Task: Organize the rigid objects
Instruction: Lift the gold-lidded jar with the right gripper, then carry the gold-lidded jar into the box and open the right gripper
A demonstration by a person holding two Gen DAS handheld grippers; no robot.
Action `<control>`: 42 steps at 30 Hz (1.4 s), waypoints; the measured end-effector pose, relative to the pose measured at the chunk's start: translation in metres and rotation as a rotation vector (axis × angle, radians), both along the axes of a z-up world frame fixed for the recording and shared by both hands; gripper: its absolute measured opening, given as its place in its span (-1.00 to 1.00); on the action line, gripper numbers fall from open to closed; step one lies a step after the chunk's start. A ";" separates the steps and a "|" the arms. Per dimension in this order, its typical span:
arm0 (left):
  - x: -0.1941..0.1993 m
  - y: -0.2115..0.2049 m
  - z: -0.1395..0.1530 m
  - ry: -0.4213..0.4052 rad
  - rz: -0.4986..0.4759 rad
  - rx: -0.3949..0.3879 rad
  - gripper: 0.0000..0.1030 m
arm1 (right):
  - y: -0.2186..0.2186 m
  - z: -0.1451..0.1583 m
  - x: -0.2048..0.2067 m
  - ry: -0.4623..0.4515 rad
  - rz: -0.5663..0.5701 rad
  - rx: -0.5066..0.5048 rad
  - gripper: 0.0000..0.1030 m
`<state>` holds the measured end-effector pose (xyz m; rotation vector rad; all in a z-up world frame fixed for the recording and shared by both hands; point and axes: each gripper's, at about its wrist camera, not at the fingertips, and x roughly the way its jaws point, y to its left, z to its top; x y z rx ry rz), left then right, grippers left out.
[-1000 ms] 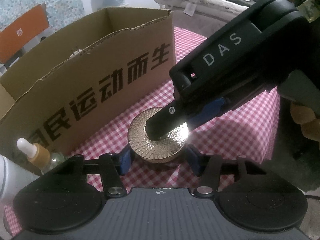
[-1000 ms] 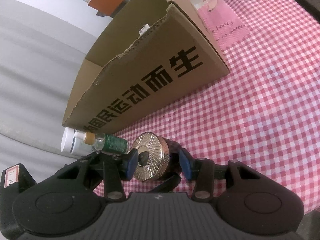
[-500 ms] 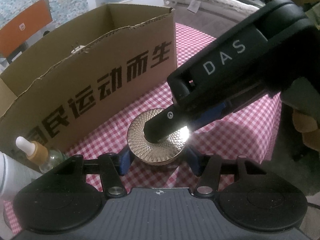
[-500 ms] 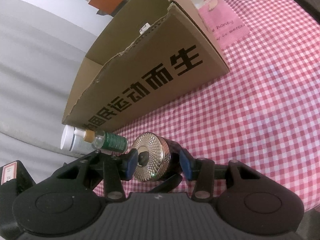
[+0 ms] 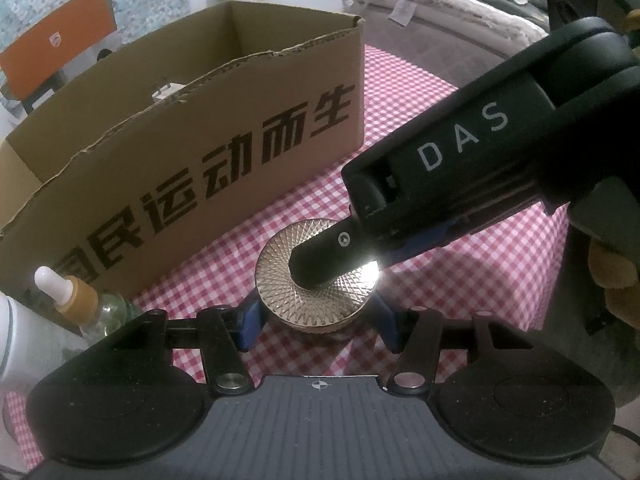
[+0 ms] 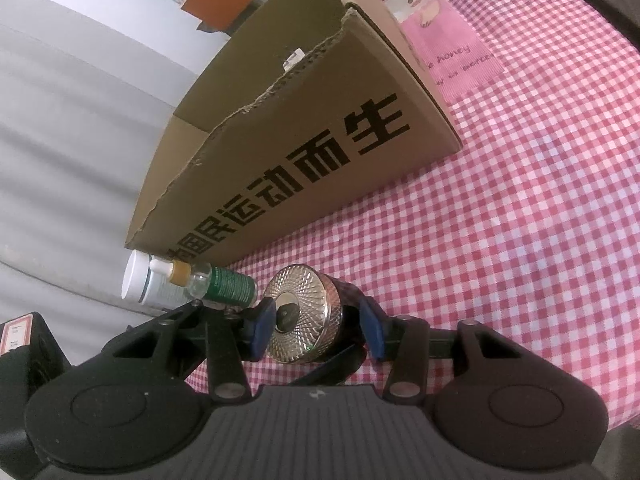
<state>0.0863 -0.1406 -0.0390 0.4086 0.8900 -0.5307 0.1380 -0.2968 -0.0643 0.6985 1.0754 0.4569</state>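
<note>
Checked cloth (image 6: pixel 520 240), pink card (image 6: pixel 448 60) right-view only

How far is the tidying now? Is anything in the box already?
Barely begun: only something small and white shows inside the cardboard box. In hand: the right gripper clamps the gold-lidded jar, with the left gripper straddling it. Left: dropper bottle and white bottle, both outside the box.

Left wrist view looks down along its fingers, very close to a gold-lidded jar (image 5: pixel 316 292), facing the cardboard box (image 5: pixel 200 152). Right wrist view comes in low from the side, tilted, close to the same jar (image 6: pixel 304 316). Both share box (image 6: pixel 304 152), dropper bottle (image 6: pixel 208 280) and checked tablecloth (image 6: pixel 500 220).
</note>
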 end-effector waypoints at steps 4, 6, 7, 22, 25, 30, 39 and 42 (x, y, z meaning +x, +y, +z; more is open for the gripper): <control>-0.001 0.000 0.001 0.001 0.003 0.000 0.07 | -0.001 0.001 0.000 0.000 0.006 0.001 -0.05; -0.001 0.000 0.002 0.001 0.003 0.000 0.07 | -0.001 0.002 0.000 0.001 0.007 0.001 -0.05; -0.001 0.000 0.002 0.001 0.004 -0.002 0.07 | -0.001 0.002 0.000 0.000 0.008 0.001 -0.05; -0.005 0.003 0.013 -0.015 0.022 -0.017 0.06 | 0.003 0.012 -0.001 -0.025 0.024 -0.012 -0.04; -0.007 0.004 0.015 -0.023 0.025 -0.021 0.06 | 0.005 0.016 -0.001 -0.034 0.027 -0.015 -0.04; -0.013 0.005 0.021 -0.038 0.031 -0.031 0.06 | 0.007 0.022 -0.003 -0.052 0.034 -0.022 -0.04; -0.023 0.011 0.050 -0.105 0.045 -0.071 0.06 | 0.010 0.052 -0.011 -0.124 0.044 -0.037 -0.04; -0.023 0.013 0.065 -0.136 0.054 -0.089 0.06 | 0.012 0.068 -0.011 -0.168 0.051 -0.044 -0.04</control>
